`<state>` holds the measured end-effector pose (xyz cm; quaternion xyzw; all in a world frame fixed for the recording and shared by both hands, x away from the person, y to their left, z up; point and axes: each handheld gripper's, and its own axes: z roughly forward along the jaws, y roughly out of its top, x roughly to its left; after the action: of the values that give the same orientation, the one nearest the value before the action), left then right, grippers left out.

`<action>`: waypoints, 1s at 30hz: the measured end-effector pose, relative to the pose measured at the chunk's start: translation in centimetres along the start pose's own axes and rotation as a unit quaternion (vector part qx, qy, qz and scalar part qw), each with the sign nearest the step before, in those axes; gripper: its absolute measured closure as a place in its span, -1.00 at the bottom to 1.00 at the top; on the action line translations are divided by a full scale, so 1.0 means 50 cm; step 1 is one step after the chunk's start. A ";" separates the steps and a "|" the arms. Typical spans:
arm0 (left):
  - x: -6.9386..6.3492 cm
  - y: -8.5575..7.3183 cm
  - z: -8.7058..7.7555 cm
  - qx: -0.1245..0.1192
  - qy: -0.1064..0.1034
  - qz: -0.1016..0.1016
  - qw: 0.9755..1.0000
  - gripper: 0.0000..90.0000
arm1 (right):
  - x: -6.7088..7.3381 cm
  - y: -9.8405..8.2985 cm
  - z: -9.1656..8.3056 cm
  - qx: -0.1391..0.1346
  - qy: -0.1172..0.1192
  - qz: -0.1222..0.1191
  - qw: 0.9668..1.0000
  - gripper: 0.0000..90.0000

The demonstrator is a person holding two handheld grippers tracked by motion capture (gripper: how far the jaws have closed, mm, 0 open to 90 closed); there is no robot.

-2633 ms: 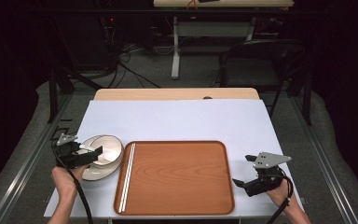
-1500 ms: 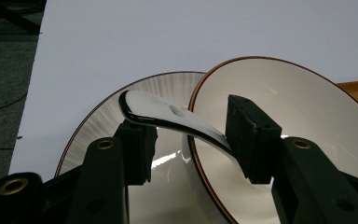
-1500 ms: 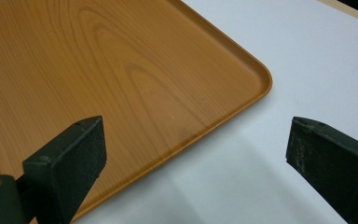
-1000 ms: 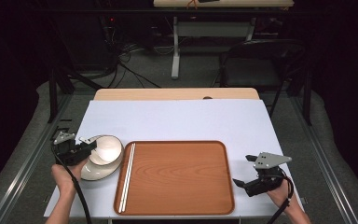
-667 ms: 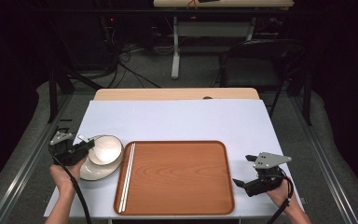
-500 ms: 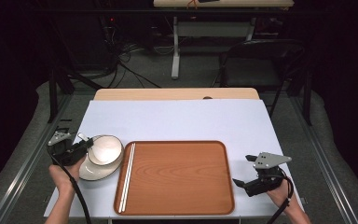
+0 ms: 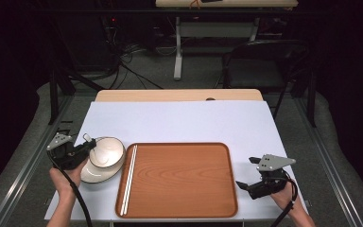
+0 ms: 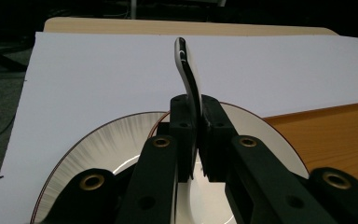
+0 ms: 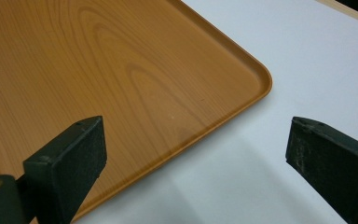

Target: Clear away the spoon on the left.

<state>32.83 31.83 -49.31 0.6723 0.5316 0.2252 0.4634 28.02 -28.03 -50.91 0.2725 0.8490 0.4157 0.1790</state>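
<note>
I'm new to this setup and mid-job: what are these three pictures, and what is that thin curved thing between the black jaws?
A person holds a two-jaw tool in each hand. The high view looks down on the table; the other two ride on the tools. The left gripper has just closed on a spoon handle, over a bowl stacked on a plate. The right gripper waits open beside the wooden tray, which carries white chopsticks.
</note>
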 end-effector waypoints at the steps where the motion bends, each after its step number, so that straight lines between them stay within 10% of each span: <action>1: -0.002 0.001 -0.002 -0.003 0.000 0.002 1.000 0.89 | 0.000 0.000 0.000 0.000 0.000 0.001 1.000 -0.90; 30: -0.099 0.051 -0.052 -0.038 -0.072 0.078 0.994 0.89 | -0.002 -0.003 -0.009 -0.014 -0.004 0.005 1.000 -1.00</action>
<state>30.42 28.25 -44.94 0.7080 0.4341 0.2317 0.5066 27.83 -28.43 -50.74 0.2757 0.8411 0.4272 0.1845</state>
